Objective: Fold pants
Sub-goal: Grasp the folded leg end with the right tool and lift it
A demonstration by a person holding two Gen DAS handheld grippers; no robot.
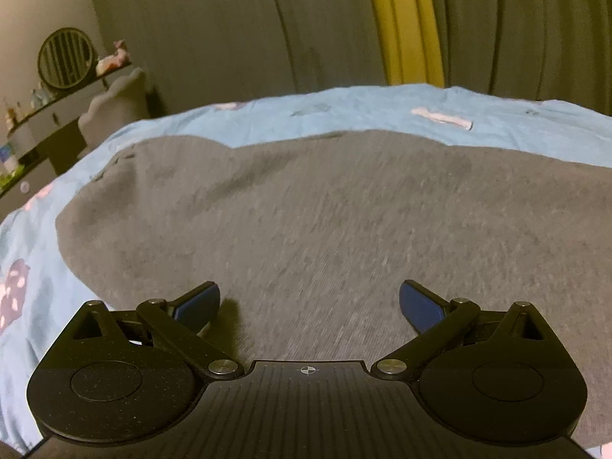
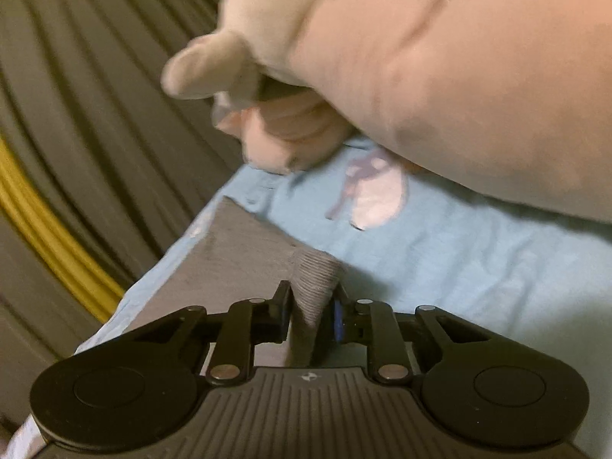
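Grey pants (image 1: 306,210) lie spread flat on a light blue bedsheet (image 1: 344,107). My left gripper (image 1: 310,298) hovers low over the near part of the pants, wide open, with nothing between its blue pads. In the right wrist view a ribbed grey hem (image 2: 315,271) at a corner of the pants (image 2: 229,252) stands bunched up between the fingers. My right gripper (image 2: 311,302) is shut on that hem near the edge of the bedsheet (image 2: 459,267).
A blurred pale pink shape (image 2: 440,76), seemingly a person's sleeved arm and hand, hangs over the bed beyond my right gripper. Grey curtains with a yellow stripe (image 1: 405,23) close off the far side. A dresser with a round mirror (image 1: 65,57) stands at the left.
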